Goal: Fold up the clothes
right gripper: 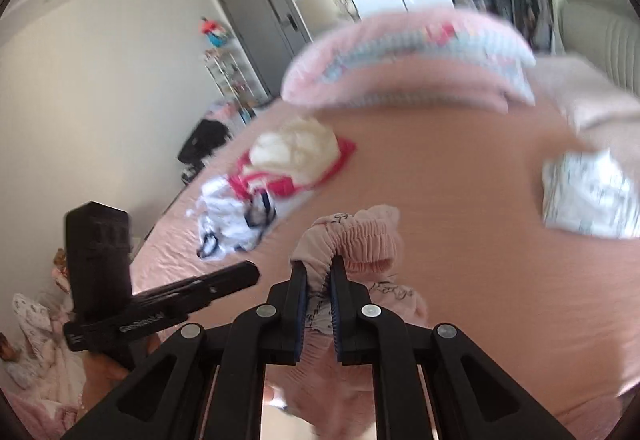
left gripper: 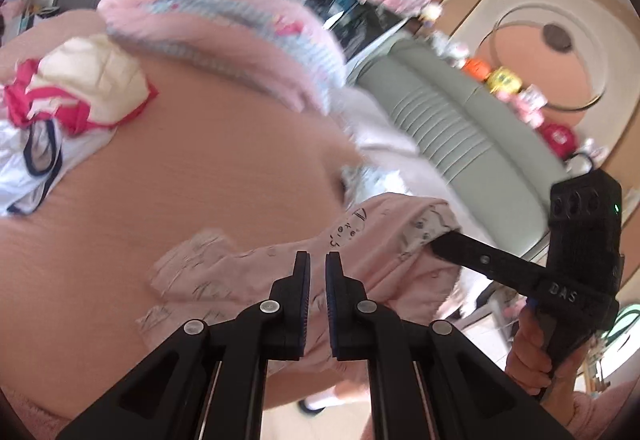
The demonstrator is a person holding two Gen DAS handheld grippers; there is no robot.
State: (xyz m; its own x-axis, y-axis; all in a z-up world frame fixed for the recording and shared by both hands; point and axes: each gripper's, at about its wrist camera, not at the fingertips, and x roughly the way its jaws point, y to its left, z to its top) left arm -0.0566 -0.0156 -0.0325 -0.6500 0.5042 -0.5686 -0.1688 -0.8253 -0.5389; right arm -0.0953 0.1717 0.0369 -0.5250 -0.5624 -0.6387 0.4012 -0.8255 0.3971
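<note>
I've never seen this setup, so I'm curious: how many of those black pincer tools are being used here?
2. The left gripper points at the pink bed; the right gripper, beside it, pinches the waistband of a pink garment. None seems hidden.

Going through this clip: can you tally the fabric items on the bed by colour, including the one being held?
pink garment, clamped in the right gripper: 1
cream garment: 1
red garment: 1
white garment with navy trim: 1 (may be more than one piece)
white-grey printed piece: 1
pink folded blanket: 1
Total: 6
</note>
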